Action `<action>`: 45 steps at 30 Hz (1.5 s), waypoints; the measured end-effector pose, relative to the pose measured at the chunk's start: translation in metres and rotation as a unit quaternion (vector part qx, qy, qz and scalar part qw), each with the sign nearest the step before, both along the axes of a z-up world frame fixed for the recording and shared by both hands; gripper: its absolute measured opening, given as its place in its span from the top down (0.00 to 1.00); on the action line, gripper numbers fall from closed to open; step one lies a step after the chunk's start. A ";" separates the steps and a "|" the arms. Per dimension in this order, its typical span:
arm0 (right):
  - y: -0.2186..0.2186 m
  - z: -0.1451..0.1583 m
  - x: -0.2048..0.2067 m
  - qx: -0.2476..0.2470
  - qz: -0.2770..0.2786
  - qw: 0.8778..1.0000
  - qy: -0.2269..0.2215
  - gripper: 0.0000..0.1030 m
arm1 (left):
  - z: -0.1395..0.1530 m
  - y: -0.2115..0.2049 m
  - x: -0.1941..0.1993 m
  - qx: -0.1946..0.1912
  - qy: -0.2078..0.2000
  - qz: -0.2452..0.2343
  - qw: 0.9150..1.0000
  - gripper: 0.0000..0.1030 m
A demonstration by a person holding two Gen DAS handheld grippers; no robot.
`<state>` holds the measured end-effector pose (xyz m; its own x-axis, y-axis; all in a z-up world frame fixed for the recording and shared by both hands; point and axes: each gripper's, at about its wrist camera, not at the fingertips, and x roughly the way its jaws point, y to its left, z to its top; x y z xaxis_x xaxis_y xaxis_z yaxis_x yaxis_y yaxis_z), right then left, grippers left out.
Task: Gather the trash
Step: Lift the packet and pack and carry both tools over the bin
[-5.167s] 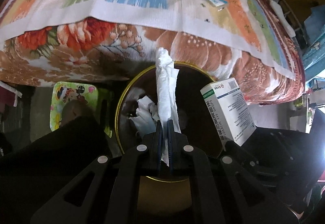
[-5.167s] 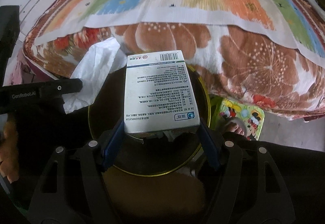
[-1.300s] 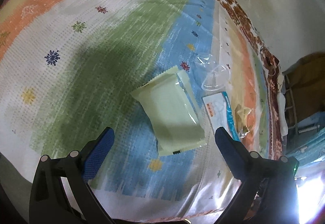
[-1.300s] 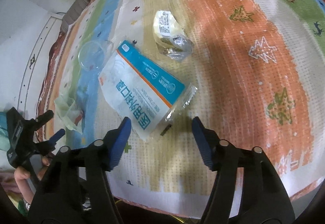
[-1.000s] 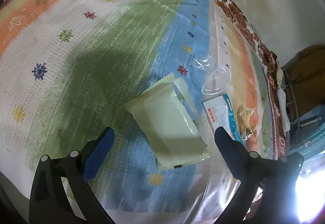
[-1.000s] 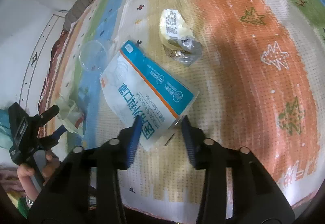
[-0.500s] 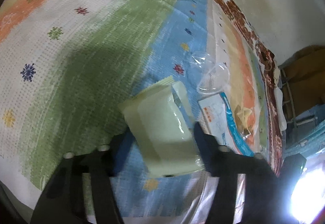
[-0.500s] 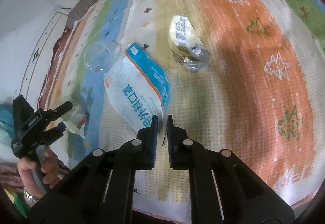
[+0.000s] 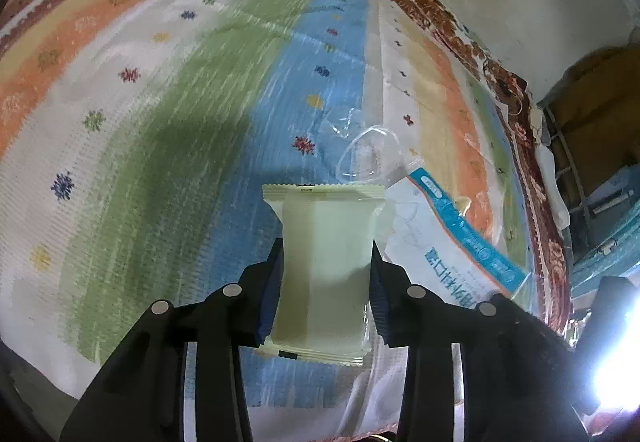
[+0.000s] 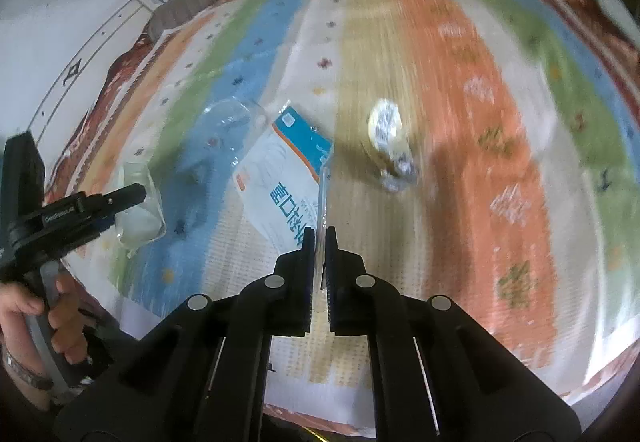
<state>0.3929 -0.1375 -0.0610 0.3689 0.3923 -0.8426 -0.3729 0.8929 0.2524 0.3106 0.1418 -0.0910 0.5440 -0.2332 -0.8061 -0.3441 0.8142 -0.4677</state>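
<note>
Left tool point(image 9: 326, 274): jaws just closed, pinching pale green packet point(image 9: 325, 262) by its sides, above striped bedspread point(image 9: 160, 89). Right tool point(image 10: 320, 238): pressed together on edge of blue-and-white pouch point(image 10: 282, 177), which extends ahead and left.

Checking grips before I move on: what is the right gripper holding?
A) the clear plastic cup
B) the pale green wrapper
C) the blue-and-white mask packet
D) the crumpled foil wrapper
C: the right gripper is pinched on the edge of the blue-and-white mask packet.

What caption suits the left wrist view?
Left claw grips a pale green packet above a striped blanket.
</note>
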 end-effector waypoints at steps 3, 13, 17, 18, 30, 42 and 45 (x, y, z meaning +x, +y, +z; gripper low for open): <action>0.004 0.015 -0.008 -0.013 0.013 0.999 -0.028 0.96 | 0.010 0.001 -0.004 0.003 -0.010 0.000 1.000 0.65; 0.008 0.045 -0.040 -0.040 0.031 0.996 -0.076 0.97 | 0.046 -0.012 -0.026 0.044 -0.035 -0.022 0.998 0.66; 0.006 0.062 -0.057 -0.038 0.035 0.994 -0.100 0.97 | 0.059 -0.016 -0.036 0.048 -0.046 -0.024 0.998 0.66; 0.005 0.066 -0.061 -0.039 0.036 0.993 -0.106 0.97 | 0.061 -0.016 -0.039 0.047 -0.047 -0.024 0.997 0.66; -0.005 0.095 -0.108 -0.037 0.050 0.987 -0.146 0.97 | 0.085 -0.038 -0.066 0.043 -0.078 -0.049 0.995 0.68; -0.017 0.100 -0.153 -0.012 0.052 0.986 -0.157 0.97 | 0.110 -0.069 -0.104 0.067 -0.110 -0.078 0.989 0.68; -0.020 0.101 -0.162 -0.006 0.051 0.986 -0.159 0.97 | 0.110 -0.071 -0.113 0.065 -0.111 -0.079 0.989 0.68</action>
<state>0.2306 -0.1574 0.0402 0.5743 0.4323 -0.6952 -0.5198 0.8486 0.0982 0.1976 0.0703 0.0190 0.6753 -0.2315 -0.7003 -0.1090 0.9077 -0.4052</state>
